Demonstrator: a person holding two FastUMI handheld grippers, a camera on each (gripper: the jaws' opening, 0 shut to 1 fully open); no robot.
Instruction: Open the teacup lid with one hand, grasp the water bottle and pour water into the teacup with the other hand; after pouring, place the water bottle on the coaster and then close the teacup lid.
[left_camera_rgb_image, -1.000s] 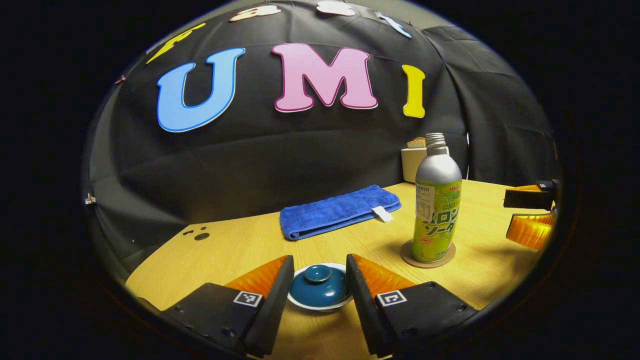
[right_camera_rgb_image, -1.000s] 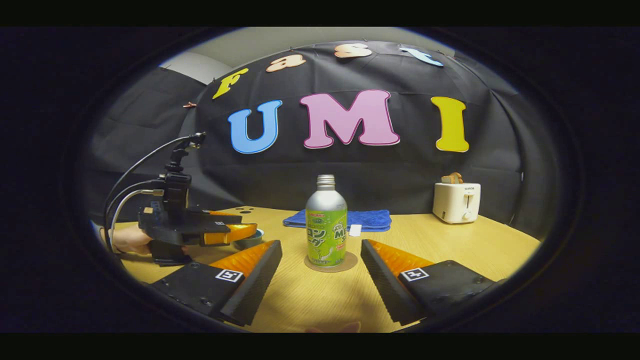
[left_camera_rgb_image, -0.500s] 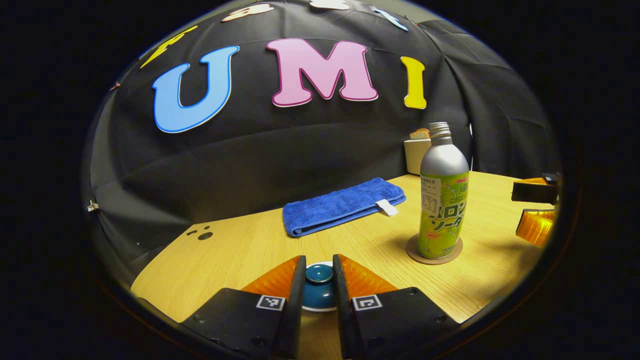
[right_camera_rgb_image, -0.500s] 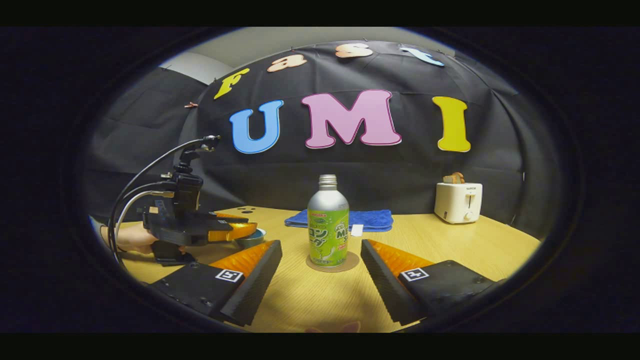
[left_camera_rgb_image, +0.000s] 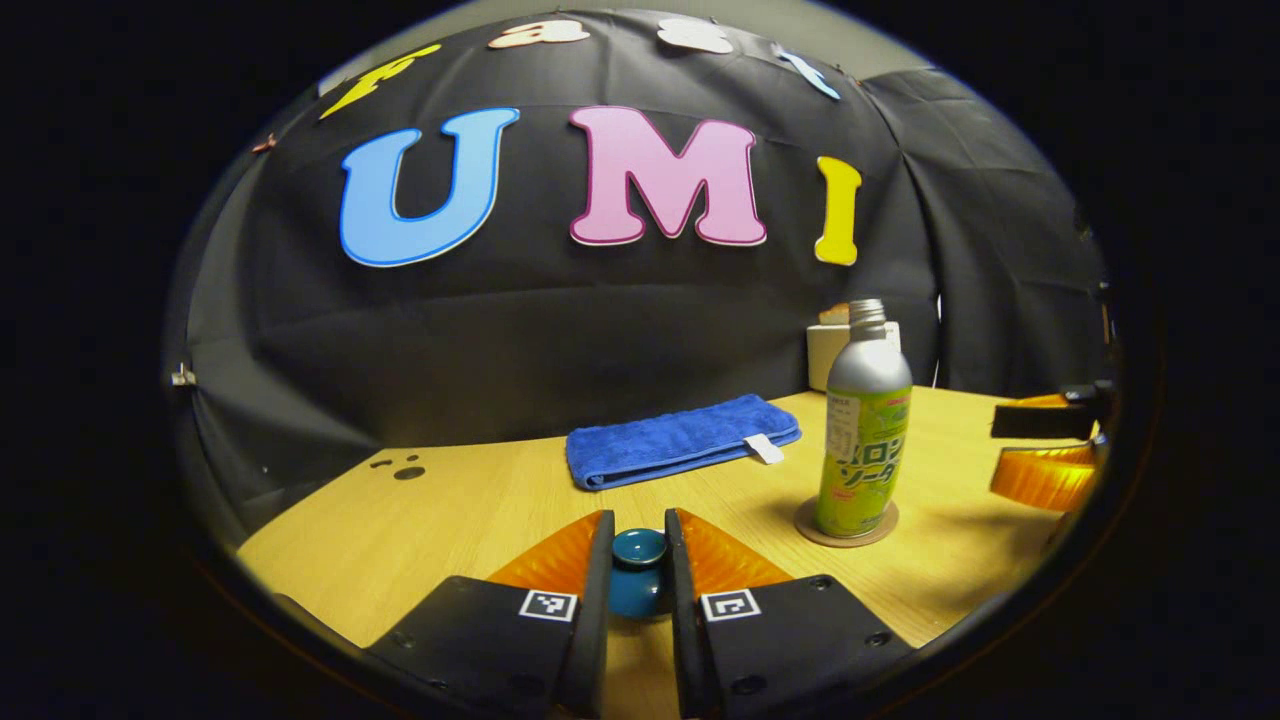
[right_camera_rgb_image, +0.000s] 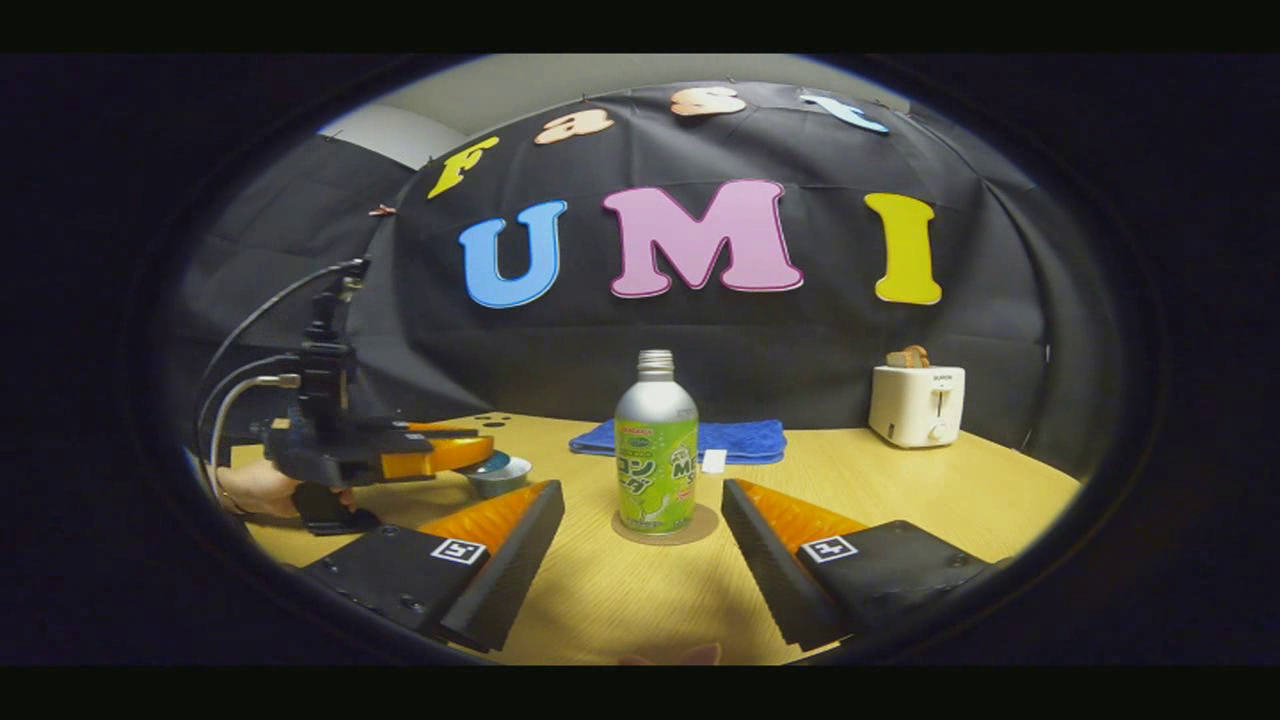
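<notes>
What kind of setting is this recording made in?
Most likely a staged recording booth, not a real kitchen: a wooden table backed by black cloth, with household props set out, a toaster and a folded blue towel.

A second ago the left tongs (left_camera_rgb_image: 637, 575) stood wide apart on either side of the teacup lid (left_camera_rgb_image: 639, 570); they have since closed on its knob, both fingers pressing it. The lid has now come up off the teacup (right_camera_rgb_image: 497, 475) — in the right gripper view the left tongs (right_camera_rgb_image: 480, 450) sit higher, with the open cup showing beneath them on the worktop (right_camera_rgb_image: 640, 590).
</notes>
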